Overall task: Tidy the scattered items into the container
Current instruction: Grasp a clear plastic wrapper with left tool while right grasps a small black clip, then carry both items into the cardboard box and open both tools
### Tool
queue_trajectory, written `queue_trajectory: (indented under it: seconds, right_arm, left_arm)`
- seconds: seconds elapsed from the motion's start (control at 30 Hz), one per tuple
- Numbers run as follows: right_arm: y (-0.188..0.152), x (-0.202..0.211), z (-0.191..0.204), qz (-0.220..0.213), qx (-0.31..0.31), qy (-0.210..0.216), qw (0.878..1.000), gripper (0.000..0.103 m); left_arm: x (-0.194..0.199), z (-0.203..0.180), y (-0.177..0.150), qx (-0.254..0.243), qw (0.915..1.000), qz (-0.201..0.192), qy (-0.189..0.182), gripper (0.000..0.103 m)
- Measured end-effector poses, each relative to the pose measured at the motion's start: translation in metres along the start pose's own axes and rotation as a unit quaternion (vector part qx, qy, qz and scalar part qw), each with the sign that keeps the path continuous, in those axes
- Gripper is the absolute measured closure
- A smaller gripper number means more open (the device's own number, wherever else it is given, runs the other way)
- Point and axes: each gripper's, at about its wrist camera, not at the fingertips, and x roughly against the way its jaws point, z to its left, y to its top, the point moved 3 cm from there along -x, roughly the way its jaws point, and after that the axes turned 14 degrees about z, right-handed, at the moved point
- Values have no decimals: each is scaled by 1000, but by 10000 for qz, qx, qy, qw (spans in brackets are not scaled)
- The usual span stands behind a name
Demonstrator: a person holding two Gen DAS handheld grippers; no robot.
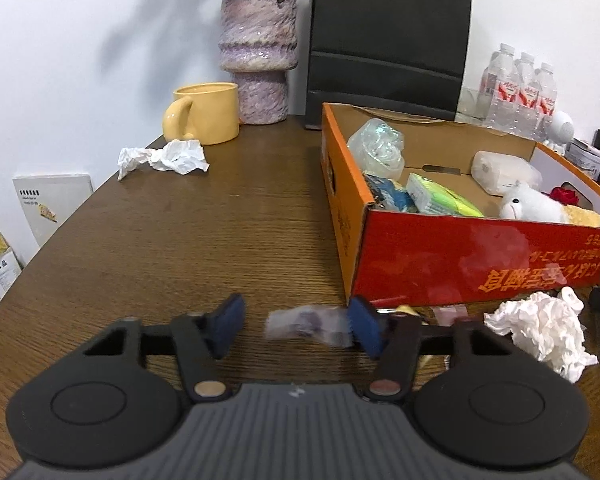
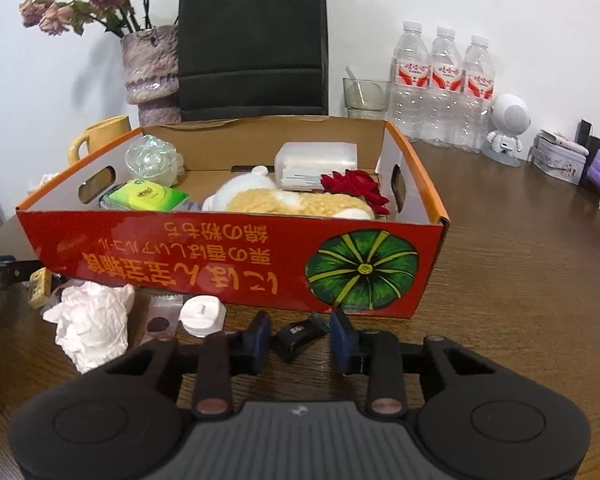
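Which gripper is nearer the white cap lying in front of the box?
Right. The right gripper sits just right of the white cap, straddling a small black packet. The left gripper is farther left, beyond the crumpled tissue, around a purple wrapper.

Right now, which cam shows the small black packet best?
Right wrist: the black packet lies sharp and central between the right tongs, before the orange box. The left wrist view does not show it.

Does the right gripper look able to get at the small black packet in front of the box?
Probably yes: the small black packet already lies between the right gripper fingers, nothing blocking.
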Motion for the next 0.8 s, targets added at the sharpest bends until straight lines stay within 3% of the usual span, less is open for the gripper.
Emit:
queue_trajectory:
  seconds: [0.03,0.1,0.33,0.8]
  right_arm:
    - [0,1,-1,-3,-23,0,10000,78]
    - [-2,2,-2,-9,-70,25,10000,88]
    - [-5,5,-2,-40,-98,127,9999,90]
    - [-9,19,-2,-305,-134,164,9993,90]
  left_arm:
    - [1,-1,0,-27,10000,-11,-24,61]
    - [3,-3,-2,-85,10000,-25,-42,67]
    - [10,-1,-7,42,9997,-119,-200,80]
    - [32,-2,-15,138,9981,-539,-253,83]
